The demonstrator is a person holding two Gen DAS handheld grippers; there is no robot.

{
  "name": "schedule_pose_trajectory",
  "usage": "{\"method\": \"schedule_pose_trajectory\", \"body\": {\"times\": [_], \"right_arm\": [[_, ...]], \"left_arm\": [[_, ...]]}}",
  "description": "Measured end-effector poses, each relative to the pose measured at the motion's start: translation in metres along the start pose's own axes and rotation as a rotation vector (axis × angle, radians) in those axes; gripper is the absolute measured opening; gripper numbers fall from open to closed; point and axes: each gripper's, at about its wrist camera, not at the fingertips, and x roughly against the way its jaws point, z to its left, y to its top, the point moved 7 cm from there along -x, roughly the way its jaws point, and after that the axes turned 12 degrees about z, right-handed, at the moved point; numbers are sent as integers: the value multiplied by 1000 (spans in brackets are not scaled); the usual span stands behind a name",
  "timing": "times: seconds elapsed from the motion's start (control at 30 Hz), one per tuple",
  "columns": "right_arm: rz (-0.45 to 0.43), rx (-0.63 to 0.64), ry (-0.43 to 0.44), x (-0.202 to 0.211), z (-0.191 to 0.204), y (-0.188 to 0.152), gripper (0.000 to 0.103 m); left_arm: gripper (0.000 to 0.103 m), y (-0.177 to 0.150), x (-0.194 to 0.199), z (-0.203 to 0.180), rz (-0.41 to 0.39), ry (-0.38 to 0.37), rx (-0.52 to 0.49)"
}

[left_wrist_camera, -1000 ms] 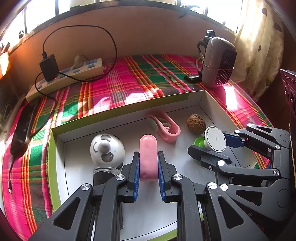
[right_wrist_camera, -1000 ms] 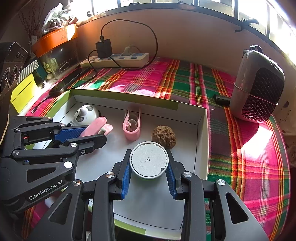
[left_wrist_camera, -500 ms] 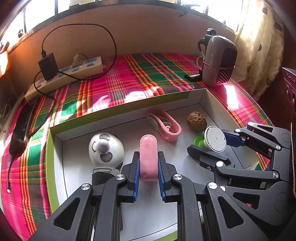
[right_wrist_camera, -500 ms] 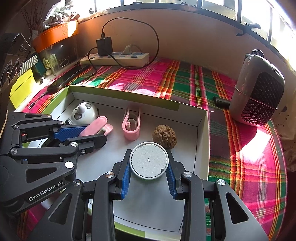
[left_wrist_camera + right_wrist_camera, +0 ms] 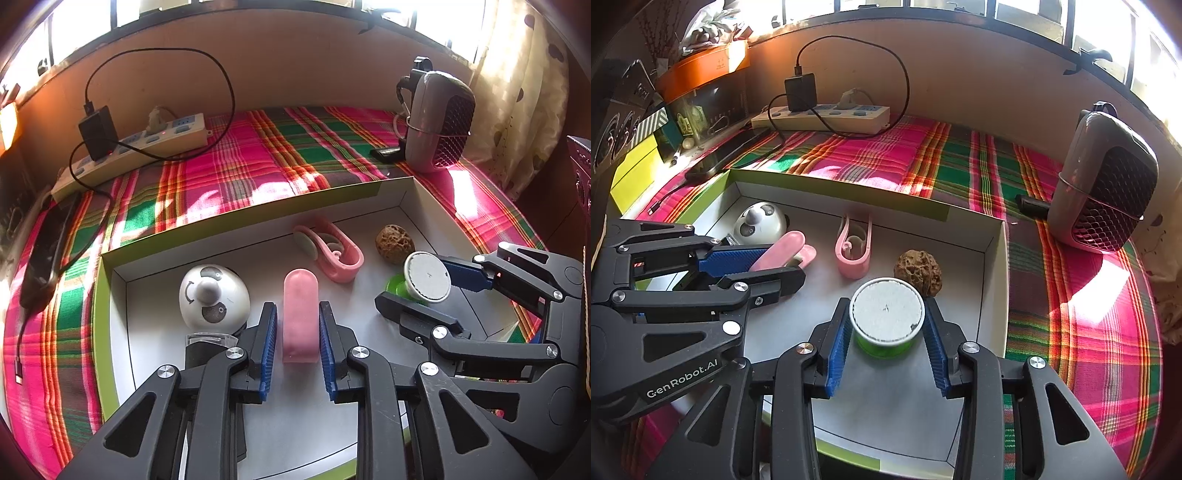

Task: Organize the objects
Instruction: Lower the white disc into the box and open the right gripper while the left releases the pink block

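A white box with a green rim (image 5: 110, 254) (image 5: 993, 258) lies on a plaid cloth. My left gripper (image 5: 294, 325) (image 5: 768, 264) has its jaws slightly apart around a pink clip (image 5: 300, 314) (image 5: 786, 251) resting in the box. My right gripper (image 5: 886, 325) (image 5: 436, 284) has its jaws slightly apart around a green tub with a white lid (image 5: 885, 317) (image 5: 426, 277) standing on the box floor. A panda-faced white dome (image 5: 212, 297) (image 5: 759, 221), a pink loop-shaped holder (image 5: 332, 251) (image 5: 853, 245) and a brown walnut (image 5: 394, 243) (image 5: 918, 271) also lie in the box.
A grey heater (image 5: 437, 122) (image 5: 1108, 184) stands at the back right. A white power strip (image 5: 129, 151) (image 5: 827, 116) with a black charger and cable lies at the back left. A black phone (image 5: 48, 251) (image 5: 727, 155) lies left of the box. An orange box (image 5: 701, 68) sits on clutter far left.
Both grippers' jaws have opened a little. The pink clip and the green tub now rest in the box instead of being clamped. Both grippers moved slightly forward.
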Motion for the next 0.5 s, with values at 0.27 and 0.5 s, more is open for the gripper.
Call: {"method": "schedule_pose_trajectory", "body": {"times": [0.27, 0.5], "right_arm": [[-8, -4, -11, 5, -1, -1, 45], [-29, -14, -20, 14, -2, -3, 48]], "left_arm": [[28, 0, 7, 3, -14, 5, 11], [29, -5, 17, 4, -32, 6, 20]]}}
